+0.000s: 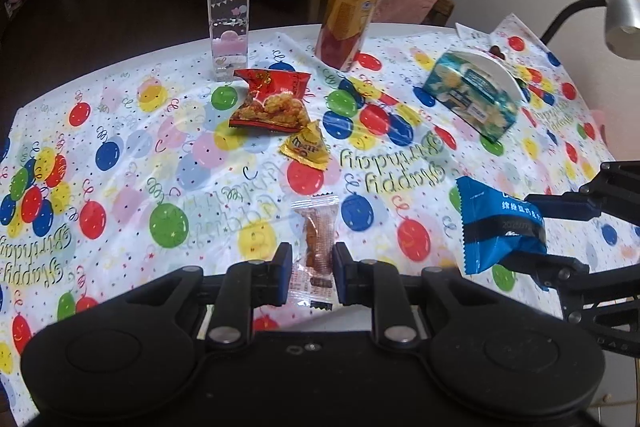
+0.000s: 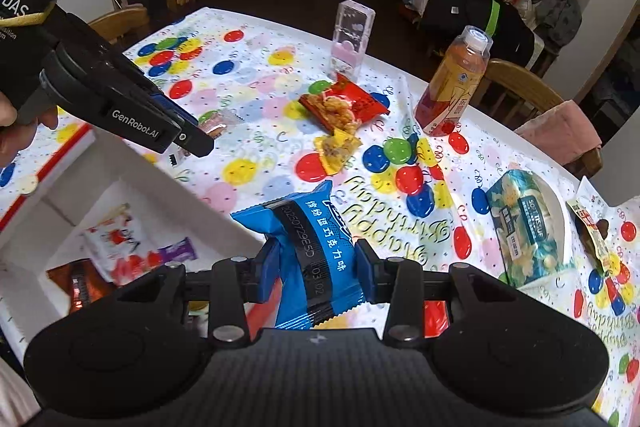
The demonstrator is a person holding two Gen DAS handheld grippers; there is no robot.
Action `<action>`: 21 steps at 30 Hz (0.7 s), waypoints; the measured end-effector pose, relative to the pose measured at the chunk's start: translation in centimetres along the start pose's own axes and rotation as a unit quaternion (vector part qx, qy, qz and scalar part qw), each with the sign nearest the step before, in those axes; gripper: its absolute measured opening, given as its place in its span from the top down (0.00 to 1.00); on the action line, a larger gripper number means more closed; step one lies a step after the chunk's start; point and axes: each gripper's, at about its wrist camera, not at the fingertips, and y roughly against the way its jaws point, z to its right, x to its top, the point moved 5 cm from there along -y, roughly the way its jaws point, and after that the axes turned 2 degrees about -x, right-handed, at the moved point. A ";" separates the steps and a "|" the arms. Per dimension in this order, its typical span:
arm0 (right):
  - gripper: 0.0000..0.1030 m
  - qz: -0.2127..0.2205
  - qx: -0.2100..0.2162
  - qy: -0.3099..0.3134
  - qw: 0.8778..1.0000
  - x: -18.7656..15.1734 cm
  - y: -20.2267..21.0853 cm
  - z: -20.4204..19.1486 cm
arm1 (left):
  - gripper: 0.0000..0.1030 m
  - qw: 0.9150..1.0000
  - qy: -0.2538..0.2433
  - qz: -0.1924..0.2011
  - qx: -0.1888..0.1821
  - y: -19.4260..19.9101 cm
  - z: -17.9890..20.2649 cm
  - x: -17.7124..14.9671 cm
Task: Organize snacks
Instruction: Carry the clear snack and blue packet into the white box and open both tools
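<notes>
My left gripper (image 1: pixel 312 267) is shut on a clear-wrapped brown snack (image 1: pixel 318 247), held lengthwise between the blue pads; the same gripper (image 2: pixel 202 137) shows at the left of the right wrist view, over the table by the box. My right gripper (image 2: pixel 316 261) is shut on a blue snack packet (image 2: pixel 312 247) with white print, held above the near rim of a white storage box (image 2: pixel 120 167). The box holds several snack packs (image 2: pixel 120 247). A red snack bag (image 1: pixel 272 99) and a yellow triangular packet (image 1: pixel 306 147) lie on the balloon tablecloth (image 1: pixel 120 167).
An orange drink bottle (image 1: pixel 348 15) and a clear pink case (image 1: pixel 229 31) stand at the far edge. A tissue box (image 1: pixel 472 91) sits at the right, with a small snack pack (image 2: pixel 592 223) beyond it. A desk lamp (image 1: pixel 620 15) overhangs the right side. Wooden chairs (image 2: pixel 516 83) stand behind.
</notes>
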 end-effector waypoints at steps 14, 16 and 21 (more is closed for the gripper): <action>0.61 0.013 0.009 0.002 1.000 -1.9 3.6 -6.0 | 0.81 1.000 -0.027 0.001 -0.014 4.1 0.2 -5.4; 0.61 0.013 0.012 0.003 1.000 -2.1 3.7 -6.9 | 0.81 1.000 -0.026 -0.001 -0.014 4.3 0.0 -6.2; 0.61 0.007 0.021 0.002 1.000 -3.1 3.4 -8.7 | 0.81 1.000 -0.021 -0.011 -0.016 4.5 -0.7 -8.1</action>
